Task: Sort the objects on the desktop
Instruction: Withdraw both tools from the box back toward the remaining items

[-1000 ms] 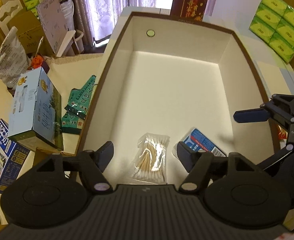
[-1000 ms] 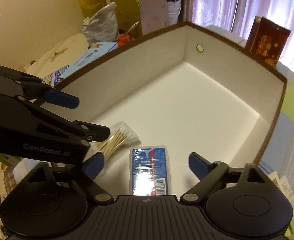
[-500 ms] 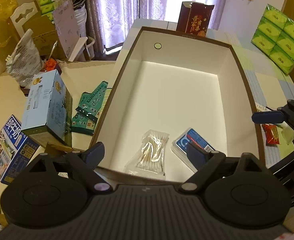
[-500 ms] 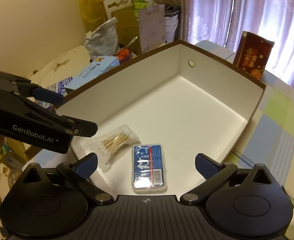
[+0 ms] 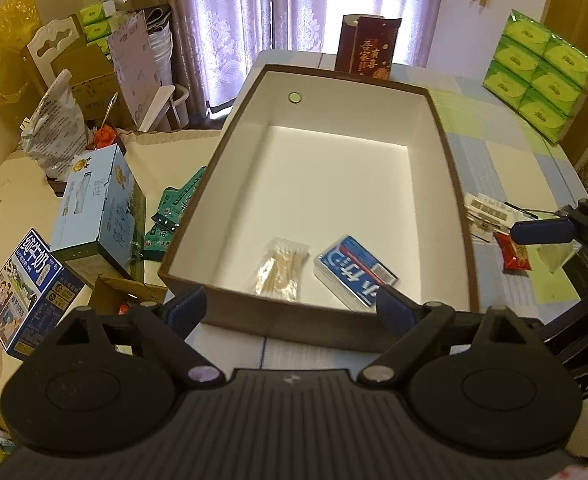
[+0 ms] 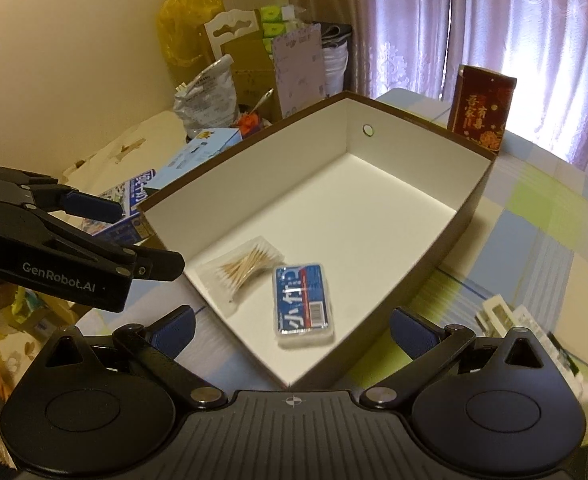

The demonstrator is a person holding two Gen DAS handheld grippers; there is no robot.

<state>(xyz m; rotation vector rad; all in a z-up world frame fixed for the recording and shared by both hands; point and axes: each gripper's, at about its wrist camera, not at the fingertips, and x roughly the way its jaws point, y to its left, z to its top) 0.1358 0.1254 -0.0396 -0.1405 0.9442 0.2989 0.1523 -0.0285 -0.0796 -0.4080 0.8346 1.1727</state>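
Left gripper (image 5: 290,306): bottom centre of the left view, fingers spread wide, nothing between them, held above the near wall of the box.
Right gripper (image 6: 292,330): bottom centre of the right view, fingers likewise apart and empty, over the box's near corner.
Box (image 5: 230,152): brown outside, white inside, fills mid-frame; floor bare except at the near end.
Cotton swabs (image 5: 280,266): clear packet lying flat at lower centre, inside the box near its front wall.
Blue pack (image 5: 353,270): flat, just right of the swabs, apart from them, also inside.
Loose items, right edge: barcode tags (image 5: 489,210) and a red sachet (image 5: 515,254) on the tablecloth, outside the box, near the right gripper's finger.
Loose items, left edge: green packets (image 5: 174,212) against the box's left wall, blue cartons further left.
Far end: red gift box (image 5: 367,50) at top centre behind the box; green tissue packs (image 5: 539,76) at upper right.
Step in hand, judged: reaching for the next loose item.
Doing it well: right side for the sachet, fingers kept wide, lowered flat to pinch across the thin foil; tags avoided; dropped into bare floor beyond the pack.
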